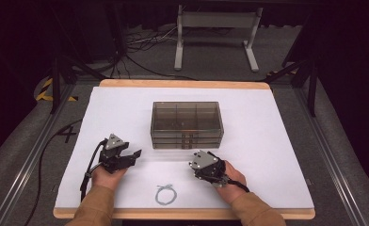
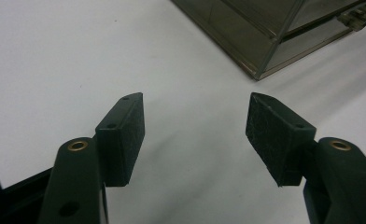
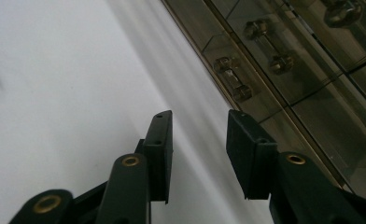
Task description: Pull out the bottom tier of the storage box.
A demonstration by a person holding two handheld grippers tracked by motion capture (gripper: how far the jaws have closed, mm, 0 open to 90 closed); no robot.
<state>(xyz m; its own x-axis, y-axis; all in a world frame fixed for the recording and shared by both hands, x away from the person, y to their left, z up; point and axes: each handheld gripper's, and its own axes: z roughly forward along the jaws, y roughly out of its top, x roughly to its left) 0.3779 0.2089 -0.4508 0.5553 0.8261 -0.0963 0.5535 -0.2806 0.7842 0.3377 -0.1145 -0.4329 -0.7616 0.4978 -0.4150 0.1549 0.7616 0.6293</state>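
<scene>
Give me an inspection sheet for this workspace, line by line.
Surface: white sheet over a wood-edged table, bare around the things.
Job's things: smoked transparent drawer box, stacked drawers shut, clear handles facing the person; small wire loop near the front edge.
Clutter: nothing seen.
Grippers: left gripper open and empty, over the sheet front-left of the box; right gripper open and empty, close to the drawer fronts.
Cables: a black cable trails from the left gripper; loose cables on the floor beyond the table.
Surroundings: grey floor, a white frame stand behind, dark background.
</scene>
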